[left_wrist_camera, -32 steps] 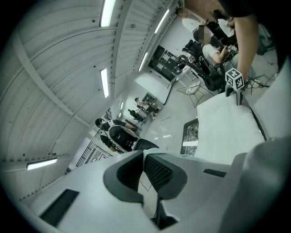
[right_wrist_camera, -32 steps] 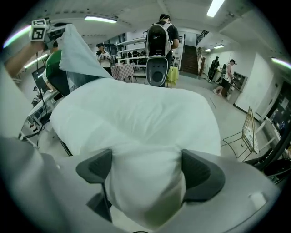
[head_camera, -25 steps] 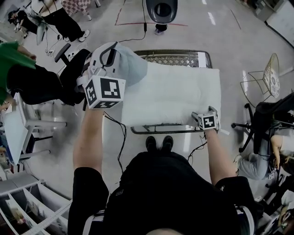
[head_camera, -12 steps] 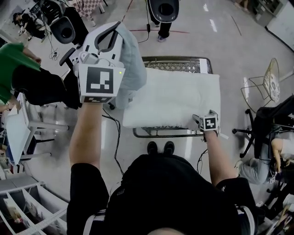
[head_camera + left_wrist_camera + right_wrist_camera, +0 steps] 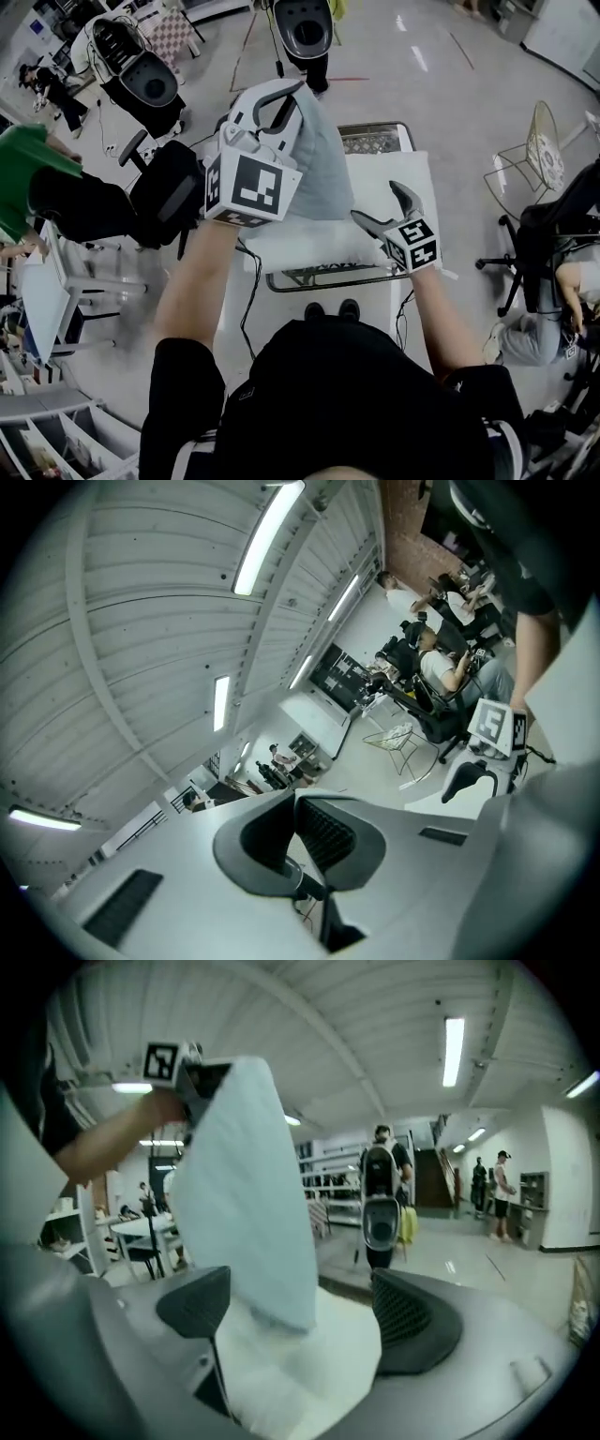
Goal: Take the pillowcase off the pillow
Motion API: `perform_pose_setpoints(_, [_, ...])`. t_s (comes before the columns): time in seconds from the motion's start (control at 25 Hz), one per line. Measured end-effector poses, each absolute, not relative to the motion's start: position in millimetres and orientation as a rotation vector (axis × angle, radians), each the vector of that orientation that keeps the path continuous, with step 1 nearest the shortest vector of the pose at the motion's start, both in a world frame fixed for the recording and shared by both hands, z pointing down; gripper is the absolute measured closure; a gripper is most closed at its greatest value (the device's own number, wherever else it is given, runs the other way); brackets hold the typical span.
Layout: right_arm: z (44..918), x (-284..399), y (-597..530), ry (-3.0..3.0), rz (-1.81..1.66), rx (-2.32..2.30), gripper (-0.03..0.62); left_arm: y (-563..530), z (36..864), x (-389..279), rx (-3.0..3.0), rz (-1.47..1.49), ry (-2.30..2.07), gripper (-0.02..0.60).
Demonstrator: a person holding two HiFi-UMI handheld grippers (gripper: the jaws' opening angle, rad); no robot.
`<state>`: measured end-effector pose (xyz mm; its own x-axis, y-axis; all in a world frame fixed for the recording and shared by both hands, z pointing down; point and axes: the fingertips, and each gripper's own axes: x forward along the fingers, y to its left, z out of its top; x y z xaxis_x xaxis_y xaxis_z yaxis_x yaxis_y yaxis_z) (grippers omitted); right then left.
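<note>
My left gripper (image 5: 292,94) is clamped tight on the one blue-grey pillowcase (image 5: 323,159), held up at the far left. My right gripper (image 5: 384,208) (jaws wide apart, gripping nothing) hovers over the near right of the one white pillow (image 5: 309,248) on the wire cart (image 5: 375,137).

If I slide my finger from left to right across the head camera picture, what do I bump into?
person in green → black office chair → left gripper → pillowcase → right gripper → wire chair
</note>
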<state>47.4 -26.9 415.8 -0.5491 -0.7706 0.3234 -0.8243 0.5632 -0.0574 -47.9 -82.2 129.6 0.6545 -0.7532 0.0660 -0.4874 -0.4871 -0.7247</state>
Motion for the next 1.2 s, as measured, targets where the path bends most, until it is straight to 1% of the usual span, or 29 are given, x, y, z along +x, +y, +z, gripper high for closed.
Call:
perform_pose_setpoints(0.08, [362, 29, -22, -2.703, 0.222, 1.249, 0.102, -72, 142, -32, -2.219, -0.507, 0.912, 0.574])
perform_pose_setpoints(0.2, [311, 7, -8, -2.883, 0.214, 1.104, 0.102, -57, 158, -17, -2.295, -0.514, 0.834, 0.574])
perform_pose_setpoints(0.32, [287, -12, -6, -2.967, 0.213, 1.003, 0.102, -41, 169, -2, -2.391, -0.500, 0.739, 0.574])
perform_pose_setpoints(0.44, [289, -25, -10, -2.935, 0.133, 0.970, 0.103, -24, 177, 10, -2.469, -0.478, 0.652, 0.574])
perform_pose_setpoints(0.48, [291, -28, -10, -2.926, 0.116, 0.967, 0.129, -18, 179, 13, -2.484, -0.475, 0.627, 0.574])
perform_pose_setpoints(0.6, [293, -33, -7, -2.921, 0.089, 0.990, 0.314, -7, 186, 10, -2.497, -0.493, 0.588, 0.574])
perform_pose_setpoints(0.8, [300, -21, -15, -2.879, 0.113, 1.083, 0.521, -10, 201, -14, -2.517, -0.541, 0.625, 0.566])
perform_pose_setpoints(0.88, [302, -6, -22, -2.854, 0.123, 1.140, 0.560, -11, 208, -26, -2.542, -0.552, 0.634, 0.546])
perform_pose_setpoints(1.04, [294, 27, -33, -2.787, 0.073, 1.222, 0.568, -10, 225, -42, -2.579, -0.603, 0.625, 0.452])
perform_pose_setpoints(1.08, [292, 36, -36, -2.758, 0.052, 1.250, 0.569, -9, 226, -45, -2.588, -0.602, 0.624, 0.440])
perform_pose_setpoints(1.2, [283, 69, -47, -2.679, 0.035, 1.363, 0.574, -6, 223, -57, -2.618, -0.544, 0.669, 0.440])
